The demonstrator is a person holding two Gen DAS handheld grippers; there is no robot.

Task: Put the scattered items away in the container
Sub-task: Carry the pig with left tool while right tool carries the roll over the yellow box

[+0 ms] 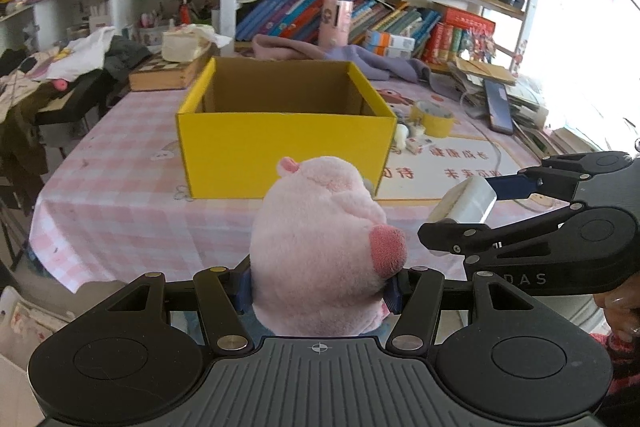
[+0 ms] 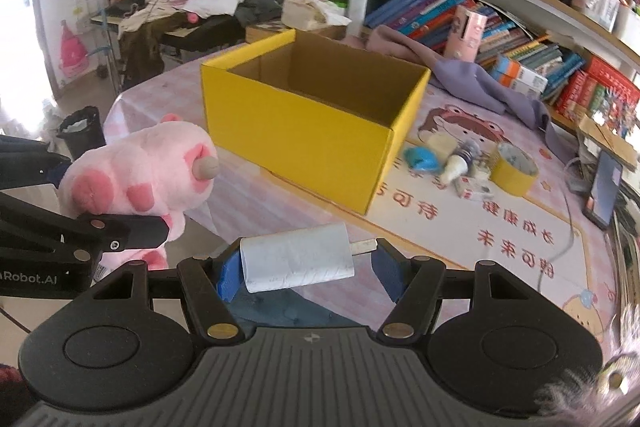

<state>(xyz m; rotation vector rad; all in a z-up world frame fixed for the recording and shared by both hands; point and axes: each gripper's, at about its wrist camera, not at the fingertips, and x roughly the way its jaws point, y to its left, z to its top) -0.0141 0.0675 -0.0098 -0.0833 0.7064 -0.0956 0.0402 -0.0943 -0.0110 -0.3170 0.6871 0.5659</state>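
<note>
A yellow cardboard box (image 1: 280, 143) stands open and empty on the pink checked table; it also shows in the right wrist view (image 2: 304, 131). My left gripper (image 1: 320, 287) is shut on a pink plush pig (image 1: 320, 247) and holds it above the table's near edge, in front of the box. The pig also shows in the right wrist view (image 2: 140, 171). My right gripper (image 2: 306, 263) is shut on a white charger plug (image 2: 298, 261), held to the right of the pig; the plug also shows in the left wrist view (image 1: 464, 205).
Right of the box lie a yellow tape roll (image 2: 514, 169), a blue item (image 2: 420, 159), a small white bottle (image 2: 454, 167) and a small carton (image 2: 474, 189). A phone (image 2: 604, 189), a purple cloth (image 2: 480, 79) and book stacks sit further right and behind.
</note>
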